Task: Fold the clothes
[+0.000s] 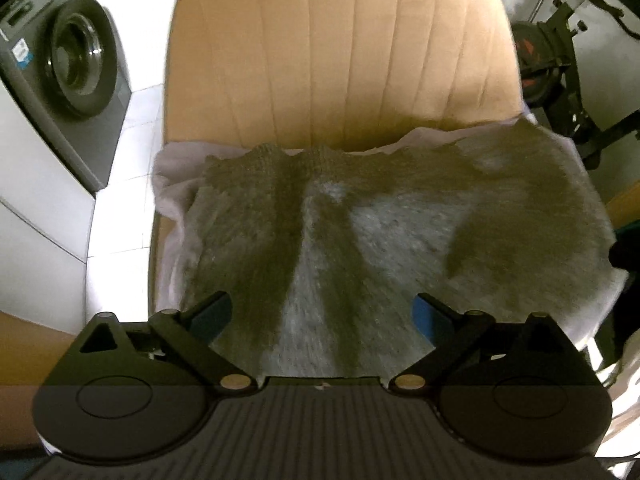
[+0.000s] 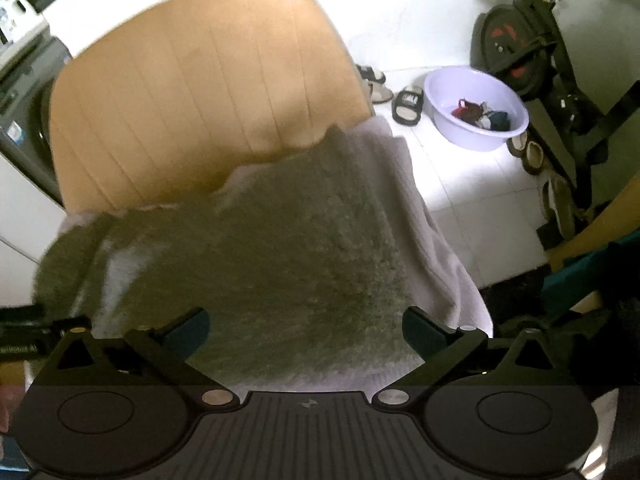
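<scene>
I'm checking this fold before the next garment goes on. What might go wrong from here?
The fuzzy grey garment reaches the chair seat's right edge, over a white cloth that hangs down that side; a nudge could slide both off. Both the left hand-held gripper and right hand-held gripper are open just above the pile and could snag it.

A sweater (image 1: 360, 220) lay spread on the chair (image 1: 340, 52) seat, over a towel (image 1: 172, 184) whose edges showed at its left, right and far sides. The washing machine (image 1: 76, 80) stood to the chair's left. On the floor far right sat a basin (image 2: 476, 108) holding clothes, slippers (image 2: 408, 104) just left of it, an exercise bike (image 2: 532, 56) behind.
</scene>
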A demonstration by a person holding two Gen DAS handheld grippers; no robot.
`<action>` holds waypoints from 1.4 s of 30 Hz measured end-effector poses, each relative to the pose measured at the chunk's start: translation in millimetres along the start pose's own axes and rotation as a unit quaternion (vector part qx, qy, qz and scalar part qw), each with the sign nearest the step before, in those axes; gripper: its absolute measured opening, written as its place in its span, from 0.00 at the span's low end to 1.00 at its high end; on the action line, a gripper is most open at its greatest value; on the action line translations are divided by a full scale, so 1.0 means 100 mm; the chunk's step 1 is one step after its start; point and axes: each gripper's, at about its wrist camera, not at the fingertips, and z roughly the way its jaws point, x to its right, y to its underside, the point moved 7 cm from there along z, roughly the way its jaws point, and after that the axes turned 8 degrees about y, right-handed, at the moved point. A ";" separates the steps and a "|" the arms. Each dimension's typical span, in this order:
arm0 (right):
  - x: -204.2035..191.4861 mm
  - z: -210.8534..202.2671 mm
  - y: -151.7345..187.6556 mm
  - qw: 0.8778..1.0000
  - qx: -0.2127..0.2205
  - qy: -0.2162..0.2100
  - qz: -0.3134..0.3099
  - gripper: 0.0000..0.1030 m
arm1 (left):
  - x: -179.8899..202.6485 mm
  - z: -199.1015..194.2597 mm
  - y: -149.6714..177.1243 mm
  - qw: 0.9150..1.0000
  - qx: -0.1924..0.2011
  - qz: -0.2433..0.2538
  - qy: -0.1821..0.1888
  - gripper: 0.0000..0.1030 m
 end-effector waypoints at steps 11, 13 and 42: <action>0.25 -1.14 0.17 0.998 0.059 -0.021 -0.001 0.99 | 0.61 -1.03 0.49 0.998 0.044 0.012 -0.036 0.97; 0.37 -1.37 0.27 0.997 0.070 -0.026 -0.001 0.99 | 0.75 -1.18 0.63 0.998 0.055 0.000 -0.041 0.97; 1.78 -3.52 2.70 0.989 0.137 -0.041 -0.045 0.99 | 2.70 -2.65 2.81 0.994 0.085 0.008 -0.068 0.98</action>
